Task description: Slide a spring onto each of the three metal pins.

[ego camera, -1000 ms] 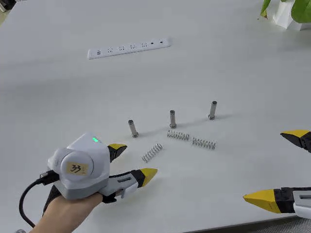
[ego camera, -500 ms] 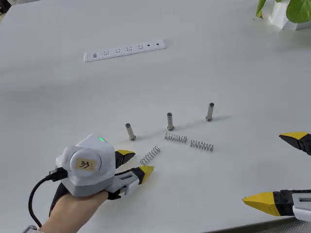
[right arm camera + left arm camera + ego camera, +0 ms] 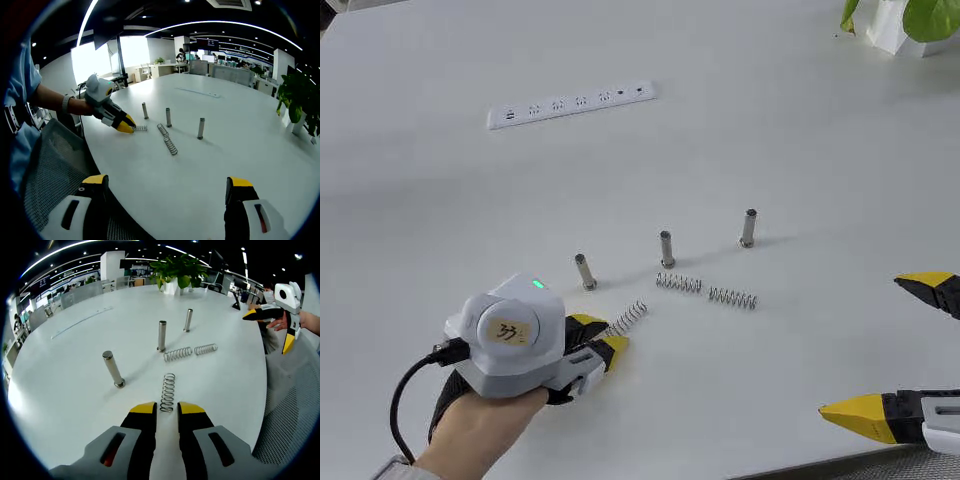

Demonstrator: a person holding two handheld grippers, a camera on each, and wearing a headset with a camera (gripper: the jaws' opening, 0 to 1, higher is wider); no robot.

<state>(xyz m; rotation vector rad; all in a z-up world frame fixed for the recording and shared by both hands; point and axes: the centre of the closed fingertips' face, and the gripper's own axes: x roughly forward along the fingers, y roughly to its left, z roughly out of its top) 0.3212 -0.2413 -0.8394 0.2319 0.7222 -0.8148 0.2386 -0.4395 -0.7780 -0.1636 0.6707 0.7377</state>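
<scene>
Left gripper (image 3: pixel 167 409), lower centre: jaws narrowly parted, flanking near end of spring (image 3: pixel 168 387). Right gripper (image 3: pixel 167 180), bottom of frame: jaws spread wide.

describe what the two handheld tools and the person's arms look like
Both tools have pale grey bodies and black jaws with yellow tips. The left tool carries a rounded housing with a green light, a yellowish sticker with handwritten digits, and a black cable. The right tool shows reddish slots in its grey jaw bases. The person wears a blue sleeve and a wristband.
</scene>
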